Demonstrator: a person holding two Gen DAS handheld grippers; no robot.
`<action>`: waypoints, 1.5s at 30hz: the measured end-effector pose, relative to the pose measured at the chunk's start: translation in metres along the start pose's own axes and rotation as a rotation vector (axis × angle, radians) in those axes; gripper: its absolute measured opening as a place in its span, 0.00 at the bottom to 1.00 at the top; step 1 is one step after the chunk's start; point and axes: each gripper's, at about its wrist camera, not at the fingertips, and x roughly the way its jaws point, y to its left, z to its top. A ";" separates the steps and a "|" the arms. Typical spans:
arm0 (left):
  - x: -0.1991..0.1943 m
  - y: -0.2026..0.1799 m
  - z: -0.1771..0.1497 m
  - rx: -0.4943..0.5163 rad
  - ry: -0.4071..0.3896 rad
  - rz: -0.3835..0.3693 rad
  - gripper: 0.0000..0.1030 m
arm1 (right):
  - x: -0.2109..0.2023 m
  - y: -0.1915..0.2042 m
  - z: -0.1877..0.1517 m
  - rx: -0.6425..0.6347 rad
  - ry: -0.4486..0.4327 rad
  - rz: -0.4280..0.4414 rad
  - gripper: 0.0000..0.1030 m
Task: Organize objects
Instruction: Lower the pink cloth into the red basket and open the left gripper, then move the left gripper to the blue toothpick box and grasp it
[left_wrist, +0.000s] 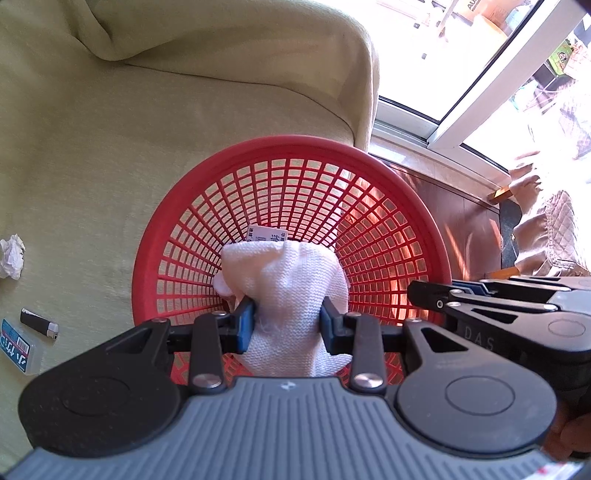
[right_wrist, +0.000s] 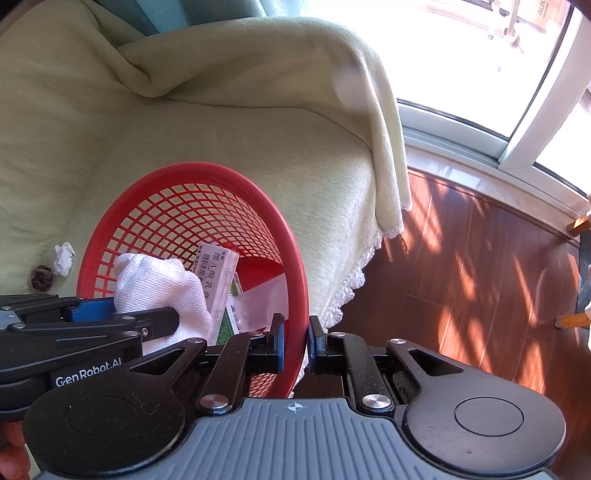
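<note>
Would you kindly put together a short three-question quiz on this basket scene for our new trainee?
1. True or false: the left gripper is shut on the white cloth.
2. What does the right gripper clamp?
A. the lighter
B. the rim of the red basket
C. the crumpled tissue
3. Fill in: the lighter lies on the pale green ___, outside the basket.

Key
1. True: both blue pads press the cloth, which hangs into the basket.
2. B: its jaws close on the rim, one pad inside and one outside.
3. Cover: the lighter lies on it beside a small plastic box, with the crumpled tissue nearby.
</note>
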 end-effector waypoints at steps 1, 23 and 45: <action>0.001 0.000 0.000 -0.001 0.002 0.003 0.30 | 0.000 0.000 0.000 0.000 0.000 0.000 0.08; -0.024 0.014 0.002 -0.058 -0.070 -0.002 0.55 | 0.003 -0.002 0.003 -0.003 0.002 -0.011 0.08; -0.078 0.095 -0.057 -0.216 -0.152 0.083 0.62 | 0.002 0.008 0.001 -0.019 0.000 -0.038 0.08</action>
